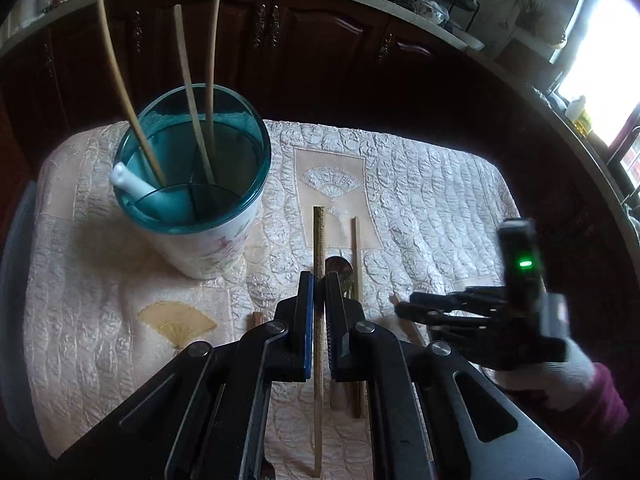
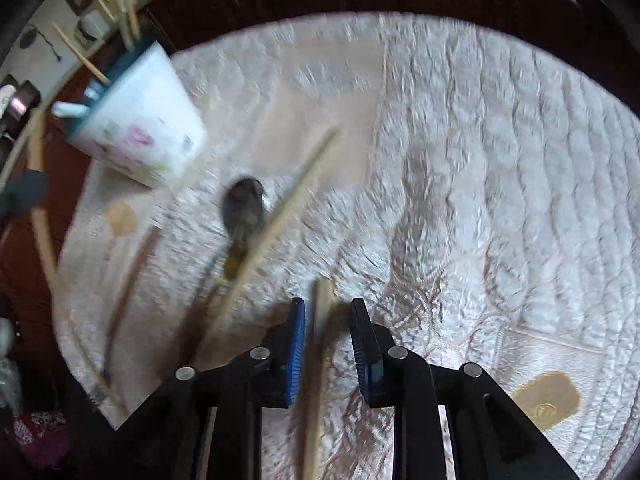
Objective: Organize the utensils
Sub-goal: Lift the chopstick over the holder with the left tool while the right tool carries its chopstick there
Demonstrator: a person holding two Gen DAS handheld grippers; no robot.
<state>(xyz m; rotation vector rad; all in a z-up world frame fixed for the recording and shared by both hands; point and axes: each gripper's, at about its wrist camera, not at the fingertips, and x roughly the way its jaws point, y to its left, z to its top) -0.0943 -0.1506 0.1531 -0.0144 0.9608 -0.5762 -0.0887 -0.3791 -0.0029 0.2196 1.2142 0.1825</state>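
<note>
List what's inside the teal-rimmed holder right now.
In the holder: three chopsticks stand leaning, and a white handle pokes over the rim. Dividers split the inside. The bottom, the stick tips and the rest of the white utensil are hidden by the wall.

Teal-rimmed floral holder [image 1: 192, 184] upright w/ three chopsticks [image 1: 196, 112] and white spoon [image 1: 128, 178] inside; loose chopsticks [image 1: 357, 256], metal spoon [image 1: 339, 270] flat beside it.

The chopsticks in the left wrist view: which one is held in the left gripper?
The patterned chopstick is clamped in the left gripper. The plain chopstick beside it lies on the cloth; three others stand in the cup.
</note>
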